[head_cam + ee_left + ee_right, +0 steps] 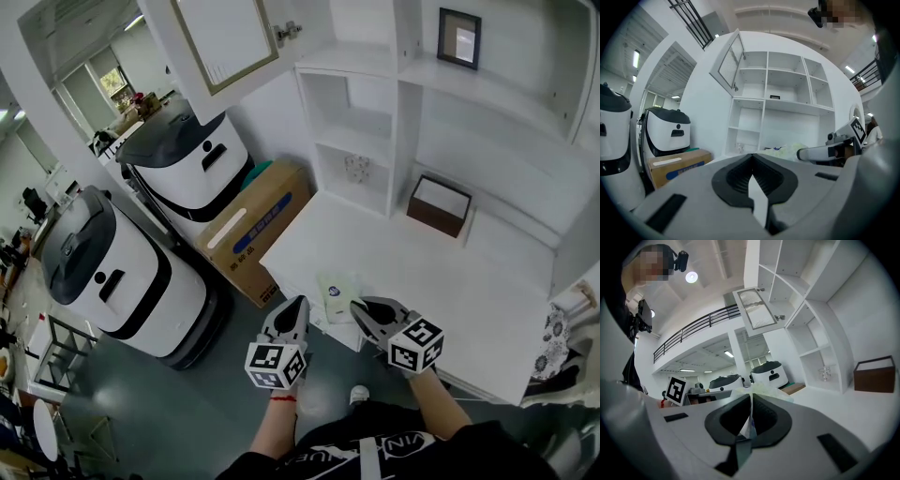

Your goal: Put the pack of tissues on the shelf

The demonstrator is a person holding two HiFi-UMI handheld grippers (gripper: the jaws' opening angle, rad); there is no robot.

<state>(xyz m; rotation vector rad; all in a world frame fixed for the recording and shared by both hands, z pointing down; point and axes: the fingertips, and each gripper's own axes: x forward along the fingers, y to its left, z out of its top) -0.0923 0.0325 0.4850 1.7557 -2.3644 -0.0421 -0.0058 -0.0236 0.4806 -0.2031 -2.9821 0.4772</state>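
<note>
Pack of tissues (339, 292) lies on counter (487, 300) nr front edge; left gripper (300, 303) just left, right gripper (356, 307) at its near rt corner; box (439, 204) behind-rt, shelves (361, 122) at back, carton (258, 225) on floor left

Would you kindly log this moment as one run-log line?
pack of tissues: on table | right gripper: shut on its edge | left gripper: shut, empty, beside it

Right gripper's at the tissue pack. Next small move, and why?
Probably lift straight up a little: the right gripper looks shut on the edge of the pack of tissues, which lies flat on the table, short of the shelf. The left gripper is shut, empty.
</note>
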